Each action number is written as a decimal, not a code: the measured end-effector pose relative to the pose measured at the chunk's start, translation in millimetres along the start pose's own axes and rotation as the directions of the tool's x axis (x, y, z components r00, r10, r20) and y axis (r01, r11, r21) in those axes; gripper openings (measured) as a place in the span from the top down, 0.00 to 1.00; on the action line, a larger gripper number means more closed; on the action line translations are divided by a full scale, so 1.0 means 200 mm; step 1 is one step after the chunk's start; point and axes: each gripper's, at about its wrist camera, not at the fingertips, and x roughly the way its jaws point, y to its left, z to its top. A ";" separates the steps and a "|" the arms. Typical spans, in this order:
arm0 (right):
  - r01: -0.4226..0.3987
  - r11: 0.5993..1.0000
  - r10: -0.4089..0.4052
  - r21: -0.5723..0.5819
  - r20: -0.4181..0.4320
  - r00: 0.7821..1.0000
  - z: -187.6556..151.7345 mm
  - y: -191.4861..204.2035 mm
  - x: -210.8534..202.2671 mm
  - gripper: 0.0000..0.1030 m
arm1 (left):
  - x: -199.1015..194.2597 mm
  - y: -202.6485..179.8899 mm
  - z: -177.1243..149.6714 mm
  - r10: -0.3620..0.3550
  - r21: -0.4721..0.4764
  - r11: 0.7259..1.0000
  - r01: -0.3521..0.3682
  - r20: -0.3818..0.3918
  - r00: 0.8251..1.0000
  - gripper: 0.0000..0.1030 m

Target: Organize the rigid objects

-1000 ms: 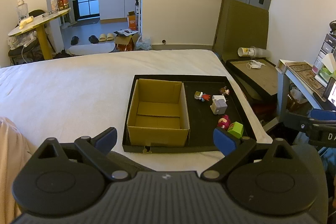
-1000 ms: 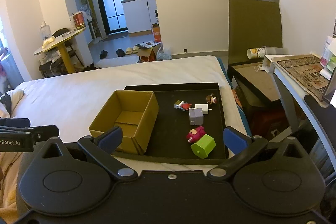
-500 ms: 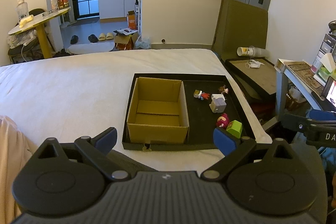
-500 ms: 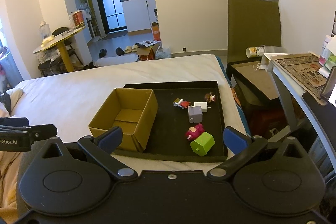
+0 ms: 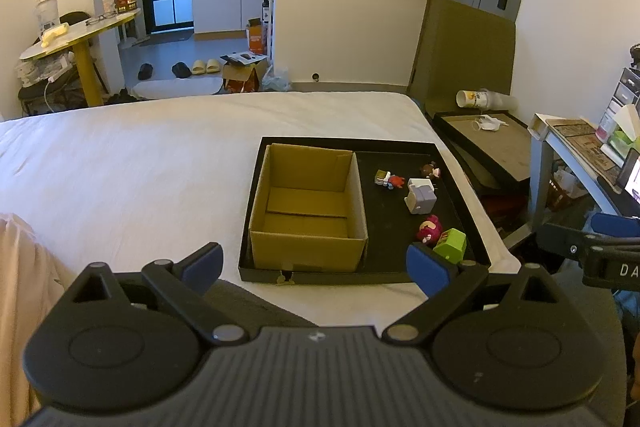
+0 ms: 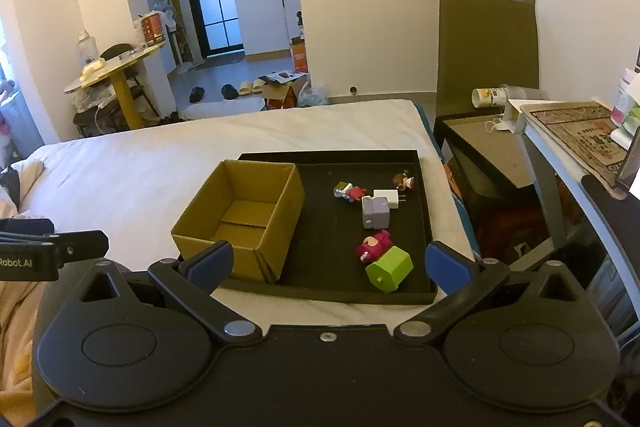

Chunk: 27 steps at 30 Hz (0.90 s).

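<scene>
Where the black tray (image 5: 456, 187) lies on the white bed (image 5: 140, 167), an open cardboard box (image 5: 308, 205) fills its left half, empty inside, and the small rigid objects are scattered over its right half. Nearest the front rim sits a green block (image 6: 390, 269), touching a pink figure (image 6: 374, 241) just behind it. Further back stands a grey-white cube toy (image 6: 375, 211), with a white plug charger (image 6: 387, 198) just behind it, a small red and white toy (image 6: 349, 191) to its left and a brown-headed figurine (image 6: 404, 181) near the far right corner. The left gripper (image 5: 314, 265) hangs before the tray's front edge, jaws spread wide and holding nothing. The right gripper (image 6: 328, 265) hangs likewise, splayed apart and empty, its blue pads (image 6: 444, 267) framing the tray's near side.
</scene>
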 end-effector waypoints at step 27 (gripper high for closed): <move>0.011 1.000 -0.011 0.025 0.002 1.000 0.01 -0.03 0.01 0.00 | 0.01 -0.02 0.00 -0.003 0.024 1.000 0.003 0.002 1.000 0.05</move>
